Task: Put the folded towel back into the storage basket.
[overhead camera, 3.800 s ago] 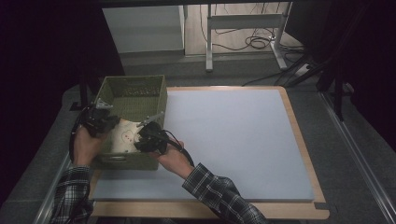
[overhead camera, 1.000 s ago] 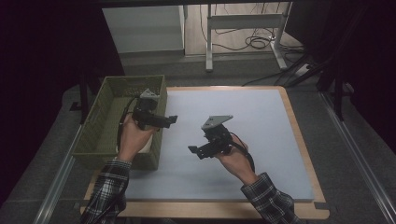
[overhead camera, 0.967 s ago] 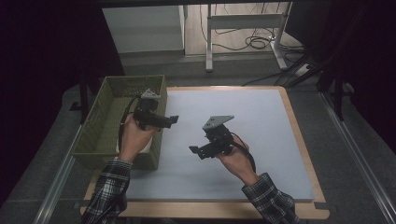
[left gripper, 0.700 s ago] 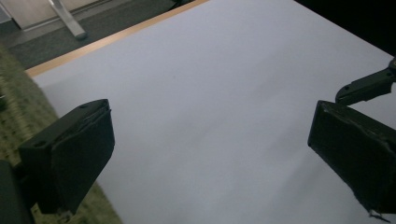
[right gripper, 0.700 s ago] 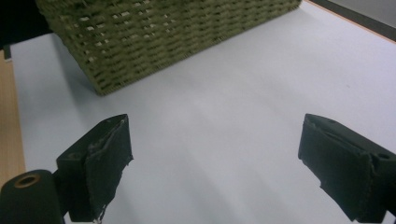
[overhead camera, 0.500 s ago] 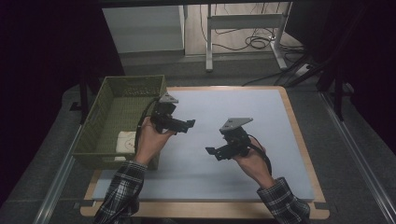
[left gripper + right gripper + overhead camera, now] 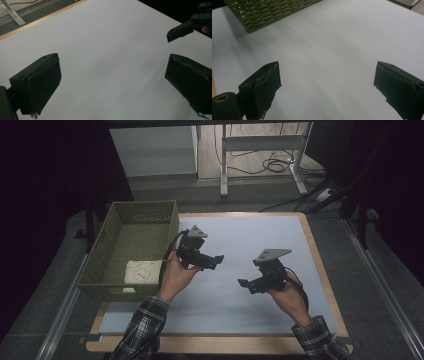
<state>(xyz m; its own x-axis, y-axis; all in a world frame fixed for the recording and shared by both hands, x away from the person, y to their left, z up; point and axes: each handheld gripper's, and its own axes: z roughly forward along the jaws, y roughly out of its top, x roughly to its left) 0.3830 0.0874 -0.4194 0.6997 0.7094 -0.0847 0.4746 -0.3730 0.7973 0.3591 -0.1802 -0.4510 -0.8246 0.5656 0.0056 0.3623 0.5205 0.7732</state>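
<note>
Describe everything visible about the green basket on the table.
The green basket is a rectangular, open-topped, olive woven container, looking like wicker or plastic weave, with sloping walls. It stands upright at the left edge of the pale table mat, partly overhanging it. Inside, near its front right corner, lies a folded white cloth with small printed marks. The left hand-held gripper hangs just right of it, apart; its woven wall also shows in the right gripper view.
</note>
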